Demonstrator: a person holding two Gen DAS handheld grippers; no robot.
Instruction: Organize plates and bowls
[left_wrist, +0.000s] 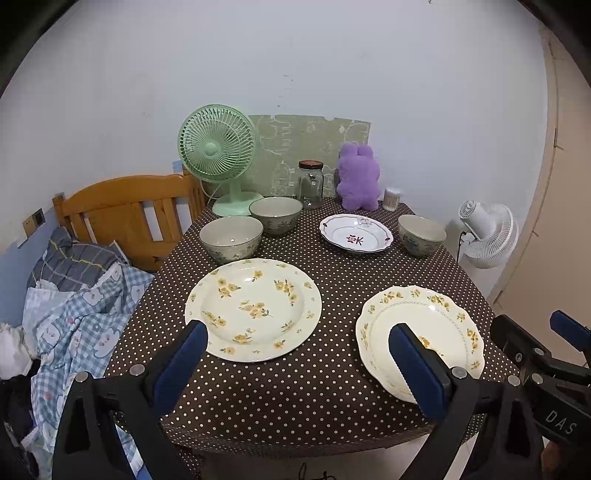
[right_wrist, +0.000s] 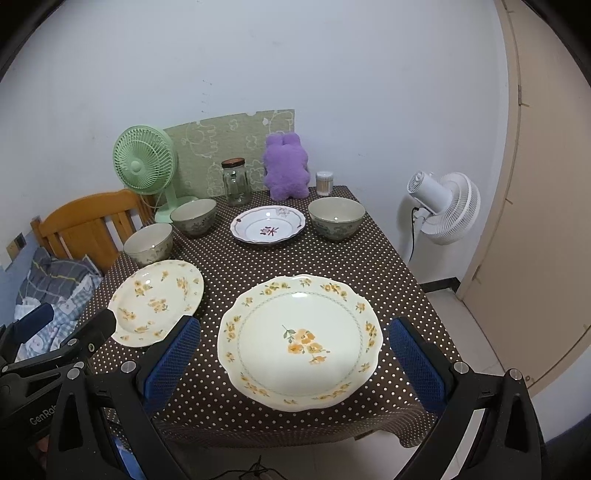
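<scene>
On the table (left_wrist: 332, 398), from left to right: two grey bowls (left_wrist: 232, 238) stand touching near the green fan (left_wrist: 218, 155), with the round yellow-flowered plate (left_wrist: 253, 308) just in front of them. The left claw (left_wrist: 299, 362) hovers released at the near edge, holding nothing. Farther back lies the small white plate (right_wrist: 268, 223), then a third bowl (right_wrist: 336, 217). The scalloped plate (right_wrist: 300, 341) sits near the front, between the spread fingers of the empty right claw (right_wrist: 295, 360).
</scene>
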